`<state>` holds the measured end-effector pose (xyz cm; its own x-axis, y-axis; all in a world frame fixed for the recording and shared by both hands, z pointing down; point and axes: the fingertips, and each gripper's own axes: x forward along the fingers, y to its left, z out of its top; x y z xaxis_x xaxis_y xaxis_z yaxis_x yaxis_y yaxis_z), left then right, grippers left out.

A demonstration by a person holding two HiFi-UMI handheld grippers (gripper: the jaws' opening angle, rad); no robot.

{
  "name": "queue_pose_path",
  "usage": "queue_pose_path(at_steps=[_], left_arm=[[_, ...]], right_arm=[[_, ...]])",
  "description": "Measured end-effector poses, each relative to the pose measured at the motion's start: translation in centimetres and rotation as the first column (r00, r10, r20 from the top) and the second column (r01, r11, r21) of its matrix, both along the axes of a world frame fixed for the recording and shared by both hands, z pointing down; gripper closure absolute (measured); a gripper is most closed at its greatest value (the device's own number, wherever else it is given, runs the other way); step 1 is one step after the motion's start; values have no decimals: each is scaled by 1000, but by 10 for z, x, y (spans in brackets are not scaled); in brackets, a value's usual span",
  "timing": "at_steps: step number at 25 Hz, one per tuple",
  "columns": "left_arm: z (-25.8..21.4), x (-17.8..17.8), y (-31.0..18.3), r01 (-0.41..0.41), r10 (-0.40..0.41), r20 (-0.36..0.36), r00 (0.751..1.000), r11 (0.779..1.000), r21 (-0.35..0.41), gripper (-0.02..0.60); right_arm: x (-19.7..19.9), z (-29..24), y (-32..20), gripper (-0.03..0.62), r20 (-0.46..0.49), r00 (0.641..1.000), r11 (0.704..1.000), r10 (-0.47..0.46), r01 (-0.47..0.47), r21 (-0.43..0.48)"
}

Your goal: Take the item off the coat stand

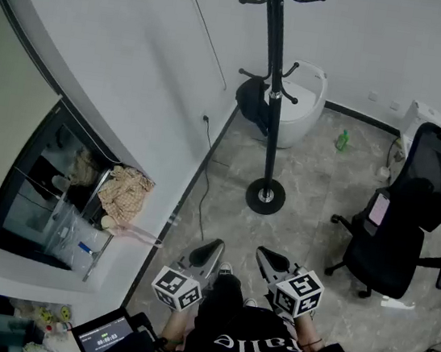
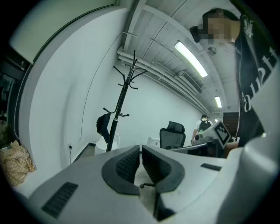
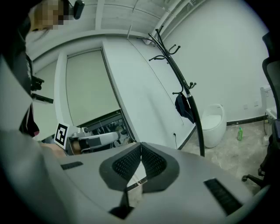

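Note:
A black coat stand (image 1: 272,89) rises from a round base (image 1: 266,196) on the marble floor ahead of me. A dark item, like a cap or small bag (image 1: 254,104), hangs from one of its lower hooks, on the left side. The same item (image 2: 103,124) shows in the left gripper view, and the item (image 3: 183,107) hangs beside the pole in the right gripper view. My left gripper (image 1: 208,252) and right gripper (image 1: 272,260) are held low and close to my body, well short of the stand. Both are shut with nothing between the pads.
A white round bin (image 1: 302,103) stands behind the stand by the wall. A black office chair (image 1: 410,214) is at the right. A green bottle (image 1: 342,139) stands on the floor. At the left are a dark shelf (image 1: 48,188) with clutter and a wall cable (image 1: 206,153).

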<state>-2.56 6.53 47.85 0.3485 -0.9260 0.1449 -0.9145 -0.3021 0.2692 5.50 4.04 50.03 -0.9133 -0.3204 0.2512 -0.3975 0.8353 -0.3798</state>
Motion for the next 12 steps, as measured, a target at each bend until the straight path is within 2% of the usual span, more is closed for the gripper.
queue_pose_path(at_steps=[5,12], left_arm=[[7,-14,-27,11,-11,9,1000,1000,4,575],[11,-38,-97,-54,54,-14,998,999,4,575]], right_arm=[[-3,6,-25,577,1,1000,1000,27,-27,4],[-25,6,-84,577,-12,996,996,92,-92,5]])
